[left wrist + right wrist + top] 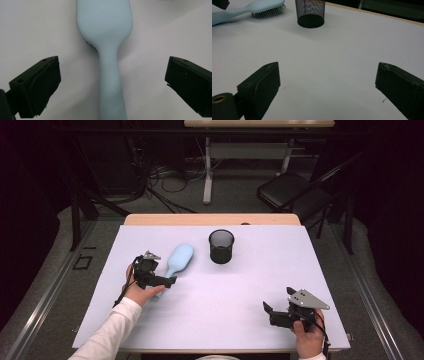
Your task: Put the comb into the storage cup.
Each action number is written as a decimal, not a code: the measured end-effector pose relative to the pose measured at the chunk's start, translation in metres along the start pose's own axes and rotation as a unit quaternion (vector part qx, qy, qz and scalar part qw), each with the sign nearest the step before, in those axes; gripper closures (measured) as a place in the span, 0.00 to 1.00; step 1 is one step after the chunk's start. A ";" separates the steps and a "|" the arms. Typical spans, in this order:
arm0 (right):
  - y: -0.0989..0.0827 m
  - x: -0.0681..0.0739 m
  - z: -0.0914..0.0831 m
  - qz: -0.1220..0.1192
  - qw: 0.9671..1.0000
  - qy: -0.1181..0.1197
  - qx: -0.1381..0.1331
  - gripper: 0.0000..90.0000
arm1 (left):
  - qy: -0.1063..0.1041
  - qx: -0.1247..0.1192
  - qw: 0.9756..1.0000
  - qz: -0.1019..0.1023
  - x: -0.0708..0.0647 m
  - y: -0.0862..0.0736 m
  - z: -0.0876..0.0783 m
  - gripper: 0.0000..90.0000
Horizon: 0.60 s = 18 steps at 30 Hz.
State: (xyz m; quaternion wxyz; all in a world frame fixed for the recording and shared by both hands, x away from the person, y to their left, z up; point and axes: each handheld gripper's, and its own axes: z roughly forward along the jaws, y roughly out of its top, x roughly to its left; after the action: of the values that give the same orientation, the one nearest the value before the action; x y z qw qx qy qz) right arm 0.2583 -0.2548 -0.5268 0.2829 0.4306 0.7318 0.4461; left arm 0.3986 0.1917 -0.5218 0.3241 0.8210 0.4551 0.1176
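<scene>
A light blue hairbrush (180,257) lies bristles down on the white table top (230,285), left of centre, with its handle pointing towards the person. My left gripper (167,280) is over the handle end. In the left gripper view the brush (105,30) runs up the middle, and the left gripper (113,66) stands open with a jaw well clear of the handle on each side. My right gripper (277,301) rests near the front right corner, open with nothing between its jaws (328,68). From there the hairbrush (262,6) lies at the far left.
A black mesh cup (221,246) stands upright behind the table's middle, right of the brush head, and also at the top of the right gripper view (310,12). Beyond the table are a black chair (290,190), cables on the floor and a desk's legs (207,170).
</scene>
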 end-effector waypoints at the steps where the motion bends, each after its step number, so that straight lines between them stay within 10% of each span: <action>1: 0.000 0.000 0.000 0.000 1.000 0.000 0.000 0.06 | -0.001 0.001 1.000 0.000 0.000 0.001 0.001 0.01; 18: 0.000 -0.001 0.001 0.002 1.000 0.002 0.002 0.06 | -0.005 0.027 0.999 -0.028 0.014 0.012 0.002 0.02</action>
State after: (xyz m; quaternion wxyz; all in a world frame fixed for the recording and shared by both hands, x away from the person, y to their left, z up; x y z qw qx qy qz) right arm 0.2590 -0.2551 -0.5274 0.2795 0.4321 0.7325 0.4457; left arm 0.4160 0.1981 -0.5171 0.3073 0.8169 0.4792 0.0925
